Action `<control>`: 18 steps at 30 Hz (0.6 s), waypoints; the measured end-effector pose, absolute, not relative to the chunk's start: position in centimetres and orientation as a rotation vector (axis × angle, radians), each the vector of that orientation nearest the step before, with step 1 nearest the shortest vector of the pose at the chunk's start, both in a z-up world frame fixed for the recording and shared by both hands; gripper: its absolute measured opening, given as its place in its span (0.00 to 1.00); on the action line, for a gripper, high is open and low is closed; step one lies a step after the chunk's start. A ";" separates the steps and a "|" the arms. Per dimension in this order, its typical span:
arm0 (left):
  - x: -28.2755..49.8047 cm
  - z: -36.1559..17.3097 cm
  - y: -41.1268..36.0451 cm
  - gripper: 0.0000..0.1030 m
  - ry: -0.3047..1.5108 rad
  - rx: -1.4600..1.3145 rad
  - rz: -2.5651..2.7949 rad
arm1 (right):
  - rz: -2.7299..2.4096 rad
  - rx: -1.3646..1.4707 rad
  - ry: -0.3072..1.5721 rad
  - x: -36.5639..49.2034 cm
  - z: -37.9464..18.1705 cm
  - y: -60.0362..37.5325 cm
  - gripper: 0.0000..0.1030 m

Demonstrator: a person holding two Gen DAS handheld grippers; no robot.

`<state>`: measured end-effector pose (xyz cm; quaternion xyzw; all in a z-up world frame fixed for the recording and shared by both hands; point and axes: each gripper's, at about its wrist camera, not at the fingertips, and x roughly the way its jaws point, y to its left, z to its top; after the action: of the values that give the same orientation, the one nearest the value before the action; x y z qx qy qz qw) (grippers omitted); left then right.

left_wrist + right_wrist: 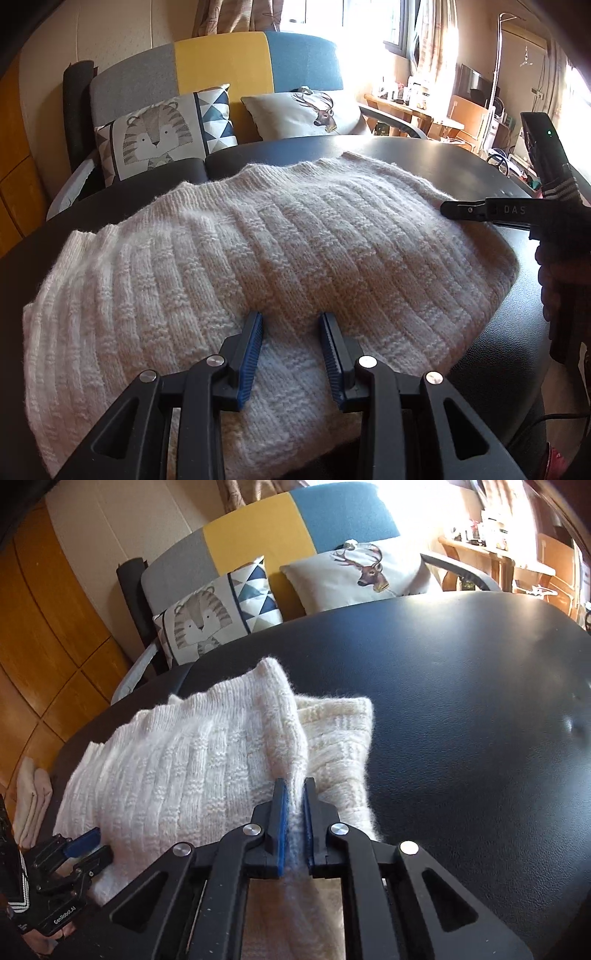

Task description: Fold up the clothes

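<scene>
Sweater (pixel 280 236): white ribbed knit, lying folded on the black counter (pixel 436 162); it covers most of the near side, its ribbed hem towards the sofa.
Sweater edge (pixel 284 716): in the right wrist view one fold is raised into a ridge that runs away from the blue pads, with a second cream layer lying flat beside it on the right.
Left hand-held gripper (pixel 291 347): jaws partly apart, blue pads standing on either side of a strip of knit at the near edge; the pads rest on the fabric but do not press it together.
Right hand-held gripper (pixel 294 808): jaws narrow, pinched on the raised fold of the sweater, with wool squeezed between the pads. In the left wrist view it reaches in from the right, its tip at the sweater's far right edge.
Counter: dark, smooth, bare to the right of the sweater.
Sofa (pixel 221 62): behind the counter, back panels grey, yellow and blue.
Cushions: a tiger one (pixel 162 136) on the left, a deer one (pixel 306 110) on the right.
Cloth (pixel 31 801): pale, folded, at the far left edge in the right wrist view.
</scene>
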<state>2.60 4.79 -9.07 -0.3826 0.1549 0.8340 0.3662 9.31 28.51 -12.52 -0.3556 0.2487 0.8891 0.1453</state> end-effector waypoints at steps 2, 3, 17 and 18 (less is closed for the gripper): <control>2.6 -9.1 4.8 0.31 0.396 -0.981 2.144 | 2.546 -1.011 0.735 9.6 -12.7 28.9 0.07; 2.6 -9.2 4.8 0.31 0.397 -0.978 2.145 | 2.536 -1.017 0.739 9.6 -13.1 29.0 0.07; 2.8 -9.5 4.6 0.31 0.376 -0.959 2.159 | 2.672 -0.793 0.981 16.2 -10.9 29.0 0.15; 2.8 -9.5 4.6 0.31 0.376 -0.959 2.162 | 2.698 -0.824 0.962 15.9 -11.1 28.2 0.15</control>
<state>2.78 4.64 -9.48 -0.3729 0.1462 0.8406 0.3648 15.88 28.24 -11.05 -0.2754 0.3216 0.9023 0.0804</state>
